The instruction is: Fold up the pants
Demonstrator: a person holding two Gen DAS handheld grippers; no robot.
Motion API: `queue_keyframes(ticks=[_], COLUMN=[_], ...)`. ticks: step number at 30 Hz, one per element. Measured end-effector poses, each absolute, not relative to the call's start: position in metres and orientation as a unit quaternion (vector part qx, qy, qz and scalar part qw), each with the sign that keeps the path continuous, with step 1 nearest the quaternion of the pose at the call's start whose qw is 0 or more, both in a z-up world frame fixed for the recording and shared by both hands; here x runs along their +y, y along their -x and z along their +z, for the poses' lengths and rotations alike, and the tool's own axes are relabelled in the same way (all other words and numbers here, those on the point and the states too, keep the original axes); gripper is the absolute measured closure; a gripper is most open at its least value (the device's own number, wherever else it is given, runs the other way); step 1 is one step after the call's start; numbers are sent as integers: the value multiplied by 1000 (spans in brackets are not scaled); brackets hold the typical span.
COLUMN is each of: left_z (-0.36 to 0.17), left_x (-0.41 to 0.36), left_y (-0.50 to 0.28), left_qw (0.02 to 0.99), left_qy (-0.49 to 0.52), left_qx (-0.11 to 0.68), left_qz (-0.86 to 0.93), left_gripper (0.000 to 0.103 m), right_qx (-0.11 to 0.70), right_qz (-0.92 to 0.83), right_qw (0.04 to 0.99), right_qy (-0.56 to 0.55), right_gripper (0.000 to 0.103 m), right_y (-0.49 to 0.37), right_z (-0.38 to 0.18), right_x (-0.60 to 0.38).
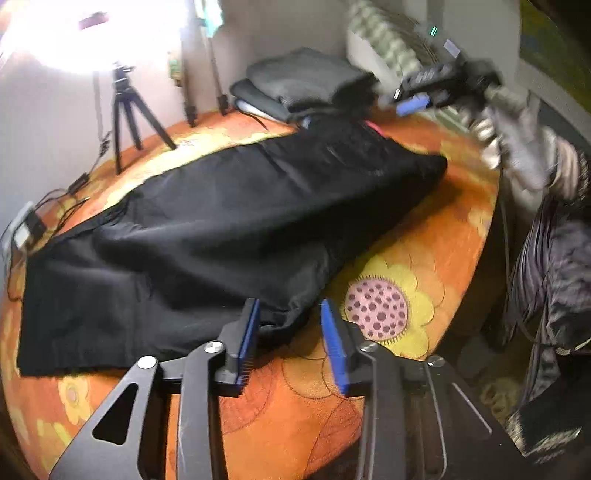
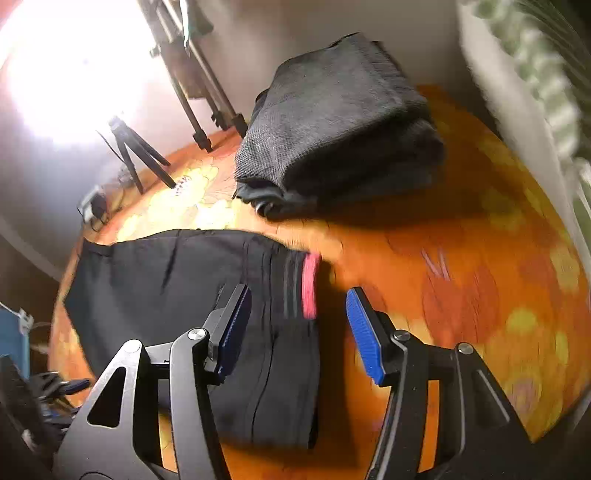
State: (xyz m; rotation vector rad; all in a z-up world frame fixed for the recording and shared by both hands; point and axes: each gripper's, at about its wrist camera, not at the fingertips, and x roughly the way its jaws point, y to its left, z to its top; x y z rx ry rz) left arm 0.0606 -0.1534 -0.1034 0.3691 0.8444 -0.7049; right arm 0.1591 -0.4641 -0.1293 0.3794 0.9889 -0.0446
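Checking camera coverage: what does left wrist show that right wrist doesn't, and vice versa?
Left wrist only: the full length of the black pants, the big yellow flower print beside the open left gripper, the right gripper raised and blurred at the far end, and a gloved hand holding it.

Right wrist only: the pink waistband strip between the open right gripper's fingers, none pressing on it.

Both: orange floral cover, folded grey stack, small tripod, bright lamp.
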Motion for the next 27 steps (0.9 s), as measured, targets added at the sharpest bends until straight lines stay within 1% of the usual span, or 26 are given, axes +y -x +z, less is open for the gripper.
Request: queue_keyframes(ticks=[1,4,7,8,10,11,13,14,15,16,17,19,21,24,25,26,27], left_z=[-102,-101,-108,-111,-118,-120,-125,-126,-127,-128,-128,-128,-125,-120,-119,-119,-119], left_x=[-152,-137,-120,-117,-115,-115,-115,-115,-115,-116,-115,-113,-109,-102,-99,-97,-95], left_y=[-62,-71,-84,-87,-94,-96,-100,-102,-103,-103,-103,-104,-104,-102,-102,-102,-103], left_qw=[839,848,850,849,849,848,845,845,844,844,844,846,850,856,857,858,859], left_qy=[-170,-146,-106,-100,-106,-108,-105,-106,-108,-113,-115,-113,-109,-100,-98,-95,-92], left_qx=[399,407,428,433,440,442,449,450,451,450,450,450,446,439,438,438,439], left_qz=[-328,-307,-289,-285,-275,-272,-270,-269,-270,-268,-267,-263,-259,-253,-251,-250,-248], left_gripper=[65,65,65,65,65,65,65,65,65,65,65,65,65,65,65,65,65], right_qx=[479,502,510,509,509,506,495,485,474,463,445,434,450,451,453,456,458], right_qz=[-21,-36,-28,-24,-20,-26,-29,-30,-30,-35,-50,-73,-76,-56,-39,-28,-23], right_qw=[860,848,845,846,847,850,859,865,873,880,891,897,889,888,886,884,882], right_qy=[-177,-163,-156,-156,-152,-143,-126,-122,-115,-103,-73,-34,-49,-74,-88,-97,-106], right_gripper=[47,47,47,53,68,78,92,96,97,101,102,102,102,102,96,73,57], right_y=[-168,-194,-203,-205,-208,-209,-209,-208,-206,-206,-205,-212,-220,-220,-219,-220,-218], right_z=[-133,-153,-163,-164,-164,-163,-155,-150,-144,-138,-132,-131,-141,-143,-140,-139,-138], right_x=[-463,-462,-456,-454,-448,-444,-438,-436,-434,-431,-426,-420,-424,-426,-428,-430,-433])
